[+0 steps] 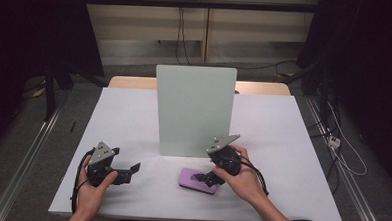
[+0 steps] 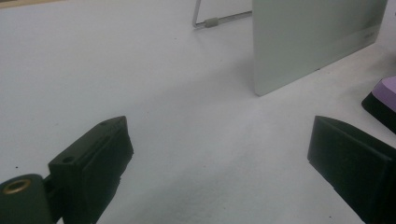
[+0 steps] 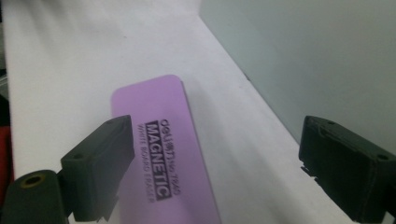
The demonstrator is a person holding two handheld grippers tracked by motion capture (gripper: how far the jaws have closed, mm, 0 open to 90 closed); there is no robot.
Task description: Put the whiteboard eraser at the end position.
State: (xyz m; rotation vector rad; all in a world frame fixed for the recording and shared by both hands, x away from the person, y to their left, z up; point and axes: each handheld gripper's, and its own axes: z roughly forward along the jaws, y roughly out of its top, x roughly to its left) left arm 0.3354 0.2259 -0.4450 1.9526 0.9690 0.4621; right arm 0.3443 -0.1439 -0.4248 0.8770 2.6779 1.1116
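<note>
Near the foot of the upright pale board point(image 1: 194, 110), just in front of its lower right corner, lies one purple eraser point(image 1: 198, 180), flat on the white table point(image 1: 133, 118), long side roughly parallel to the board's face; black base visible under the purple top; top printed "MAGNETIC" and "WHITE BOARD ERASER" as read in the right gripper view point(image 3: 161, 158). Right gripper point(image 1: 201, 179): held in the person's right hand point(image 1: 243, 180), directly over the eraser, in front of the board's right half; jaws spread wide, one above the eraser's top, the other off its side toward the board; pads not pressing on it, nothing held. Left gripper point(image 1: 134, 167): held in the person's left hand point(image 1: 93, 188), well to the left of the board's lower left corner, pointing toward the eraser; jaws spread wide over bare table, nothing between them. Wire stand point(image 2: 212, 21): behind the board, seen past the board's edge in the left gripper view.
</note>
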